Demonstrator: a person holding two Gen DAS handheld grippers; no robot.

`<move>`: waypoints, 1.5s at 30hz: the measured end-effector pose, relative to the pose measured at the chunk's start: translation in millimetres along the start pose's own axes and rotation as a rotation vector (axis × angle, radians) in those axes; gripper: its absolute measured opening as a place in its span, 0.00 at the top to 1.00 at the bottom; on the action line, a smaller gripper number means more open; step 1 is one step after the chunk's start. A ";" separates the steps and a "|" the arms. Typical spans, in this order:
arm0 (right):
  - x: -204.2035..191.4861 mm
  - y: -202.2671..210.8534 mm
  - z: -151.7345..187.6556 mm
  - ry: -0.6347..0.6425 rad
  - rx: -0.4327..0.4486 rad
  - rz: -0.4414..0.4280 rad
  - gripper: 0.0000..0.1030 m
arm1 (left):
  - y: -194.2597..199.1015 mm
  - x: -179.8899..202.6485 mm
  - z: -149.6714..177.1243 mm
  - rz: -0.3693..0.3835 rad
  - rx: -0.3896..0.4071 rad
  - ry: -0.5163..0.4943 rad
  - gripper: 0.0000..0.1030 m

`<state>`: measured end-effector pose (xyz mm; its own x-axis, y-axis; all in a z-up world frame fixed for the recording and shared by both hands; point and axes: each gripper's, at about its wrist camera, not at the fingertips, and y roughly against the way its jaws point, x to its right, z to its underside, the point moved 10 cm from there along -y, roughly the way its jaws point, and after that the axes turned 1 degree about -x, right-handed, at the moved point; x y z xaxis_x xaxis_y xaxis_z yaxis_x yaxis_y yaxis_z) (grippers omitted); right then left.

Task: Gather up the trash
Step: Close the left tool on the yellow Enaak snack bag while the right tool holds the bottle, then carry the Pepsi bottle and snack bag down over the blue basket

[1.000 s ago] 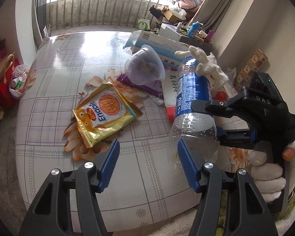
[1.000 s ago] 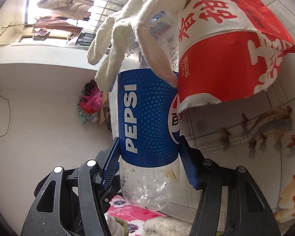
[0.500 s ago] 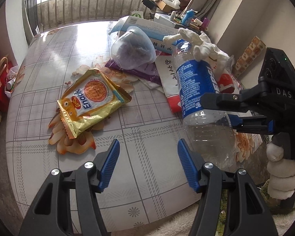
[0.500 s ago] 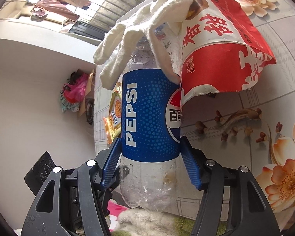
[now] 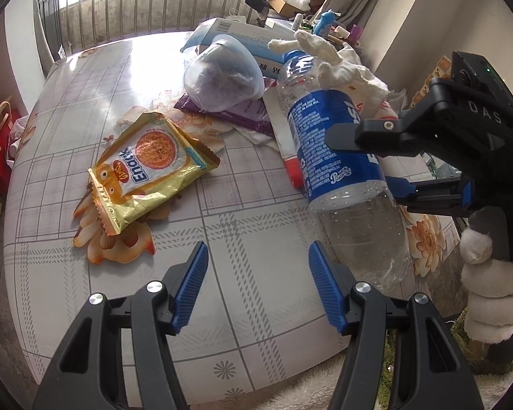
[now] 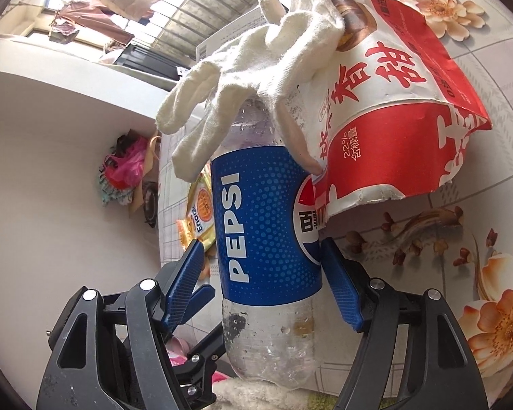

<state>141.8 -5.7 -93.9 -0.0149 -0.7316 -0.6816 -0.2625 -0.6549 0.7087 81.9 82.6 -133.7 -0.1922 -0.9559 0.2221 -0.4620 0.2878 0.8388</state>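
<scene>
Fingers of the right gripper had just been opening around the Pepsi bottle, pads apart from it — only the left view showed the left gripper open, empty.

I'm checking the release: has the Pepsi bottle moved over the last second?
Yes. In the left wrist view the Pepsi bottle has tipped from near upright to lying slanted, base toward the table edge. The right gripper has just been opening around it.
</scene>
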 end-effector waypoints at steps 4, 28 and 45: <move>9.0 0.8 0.3 -0.008 -0.010 -0.015 0.44 | 7.9 -3.8 0.1 -0.013 0.024 -0.010 0.43; 21.6 10.9 2.3 0.035 -0.014 0.049 0.40 | -37.3 -67.7 -50.6 -0.244 0.066 -0.252 0.41; 28.4 24.8 18.0 -0.019 -0.084 -0.054 0.44 | -39.8 -54.3 -54.9 -0.118 0.058 -0.230 0.95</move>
<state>117.5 -39.2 -99.0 -0.0218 -0.6917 -0.7219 -0.1817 -0.7073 0.6832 158.2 119.8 -151.8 -0.3227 -0.9465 0.0006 -0.5404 0.1847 0.8209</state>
